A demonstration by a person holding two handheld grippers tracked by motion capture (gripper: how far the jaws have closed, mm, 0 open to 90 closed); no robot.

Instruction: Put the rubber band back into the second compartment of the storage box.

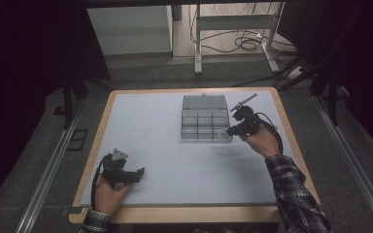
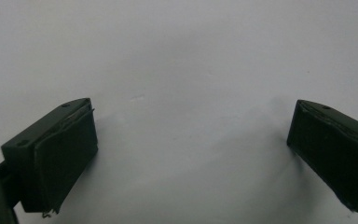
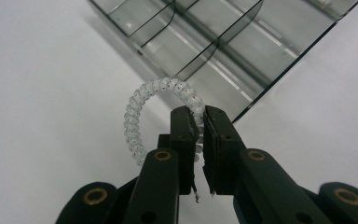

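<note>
The left gripper (image 1: pixel 137 174) rested low on the near left of the white table (image 1: pixel 160 160), its jaws spread wide over bare surface and holding nothing. It stood well apart from the work and did not seem needed for the step in hand.

Farther out on the right, the right gripper (image 3: pixel 199 122) was clenched on a clear spiral hair tie (image 3: pixel 144 114), pinching one side of the coil so the rest of the ring hung free to the left of the jaws. The tie hovered just beside the near right corner of a clear compartment box (image 1: pixel 205 118).

Judging from this, the step was to drop the tie into a compartment. Doing it well would have meant lifting the springy loop clear of the box wall (image 3: pixel 261 91), centring it over one cell, and only then letting go. The thin dividers (image 3: pixel 223 44) and the near rim were the likely snags.
</note>
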